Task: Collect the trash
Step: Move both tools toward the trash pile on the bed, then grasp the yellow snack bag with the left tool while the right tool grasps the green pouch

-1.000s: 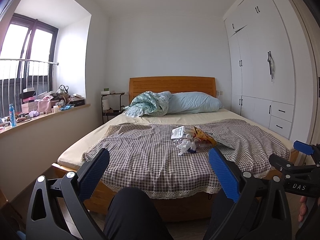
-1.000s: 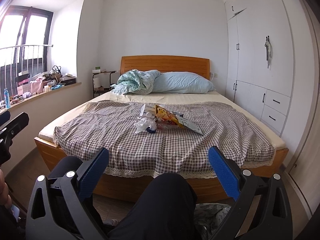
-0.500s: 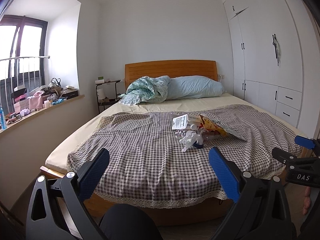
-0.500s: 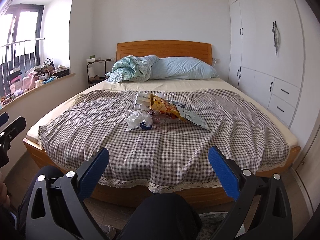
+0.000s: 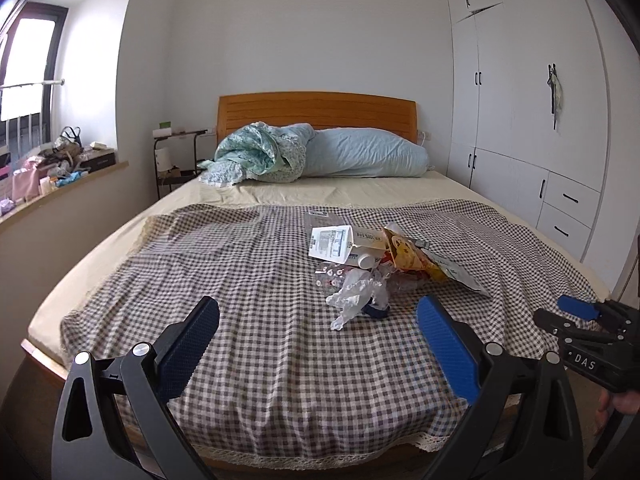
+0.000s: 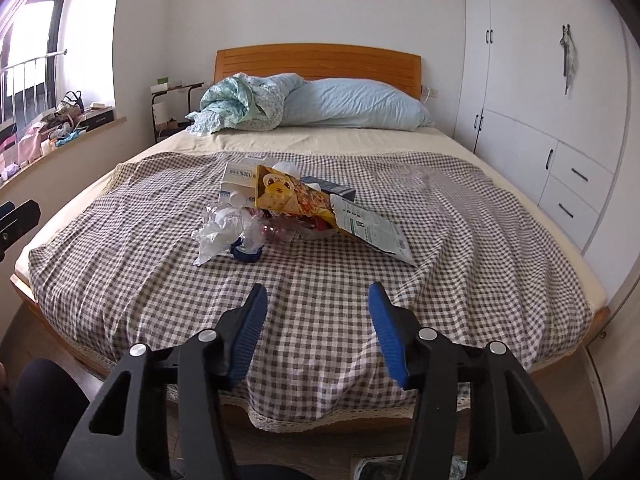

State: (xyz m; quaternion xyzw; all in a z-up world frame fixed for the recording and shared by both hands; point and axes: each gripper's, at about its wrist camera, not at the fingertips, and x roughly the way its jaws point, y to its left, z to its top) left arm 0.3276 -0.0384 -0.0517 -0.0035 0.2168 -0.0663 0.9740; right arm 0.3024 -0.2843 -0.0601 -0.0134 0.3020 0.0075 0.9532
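Collecting is not yet begun, as far as the pictures show: the trash pile [image 6: 288, 208] is lying untouched in the middle of the checked blanket [image 6: 320, 300] on the bed [image 5: 316, 114], and neither tool is carrying anything. The right gripper [image 6: 318, 332], at the bottom centre of its view, is closing its jaws on nothing; the pile is sitting above it and a little to the left in the frame, well apart. The left gripper [image 5: 318, 344] is standing wide open and empty at the bottom of its own view, with the crumpled white plastic [image 5: 356, 292] just above and slightly right of centre, the milk carton [image 5: 340, 242] and yellow snack bag [image 5: 412, 256] behind it. Every piece is probably still waiting to be picked up.
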